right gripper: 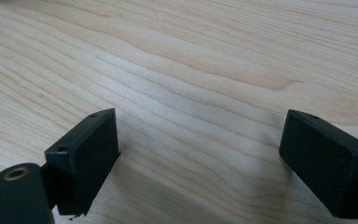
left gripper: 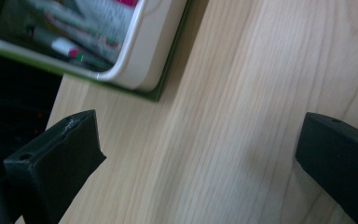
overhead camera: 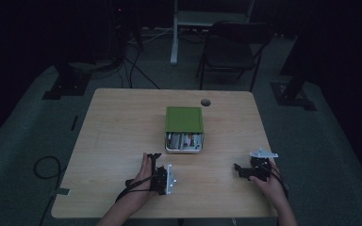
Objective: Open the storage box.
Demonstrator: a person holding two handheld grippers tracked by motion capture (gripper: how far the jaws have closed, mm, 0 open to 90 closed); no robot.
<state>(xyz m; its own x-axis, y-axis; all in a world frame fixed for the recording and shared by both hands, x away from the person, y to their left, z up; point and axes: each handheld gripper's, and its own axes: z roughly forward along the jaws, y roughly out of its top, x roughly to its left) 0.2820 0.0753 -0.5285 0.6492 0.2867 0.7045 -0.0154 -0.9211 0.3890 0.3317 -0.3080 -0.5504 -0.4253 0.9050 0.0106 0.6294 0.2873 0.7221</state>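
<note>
Two grippers sat low over the tabletop [overhead camera: 122,127] at this point, both with jaws spread wide and nothing between them. The left gripper [overhead camera: 154,156] was closest to the action: the green box [overhead camera: 184,120] lay just ahead of it and a bit to its right, open end facing the person, with the white tray [overhead camera: 184,147] poking out of it. From the left gripper view the tray's rounded rim [left gripper: 135,70] was up ahead of the jaws, and you could make out pens and markers [left gripper: 70,49] piled inside, though blur made it hard to tell them apart. The right gripper [overhead camera: 238,168] was well off to the box's other side, hovering over bare wood.

My take on doing this step well: I'd have brought the left gripper in straight at the tray's front lip, kept the jaws level with it, and closed on the rim itself, not on the green sleeve. The right one probably needed to come over and pin the box, since a light box like that would likely slide along when the tray got tugged. Slow pull, too, or the pens could spill.
</note>
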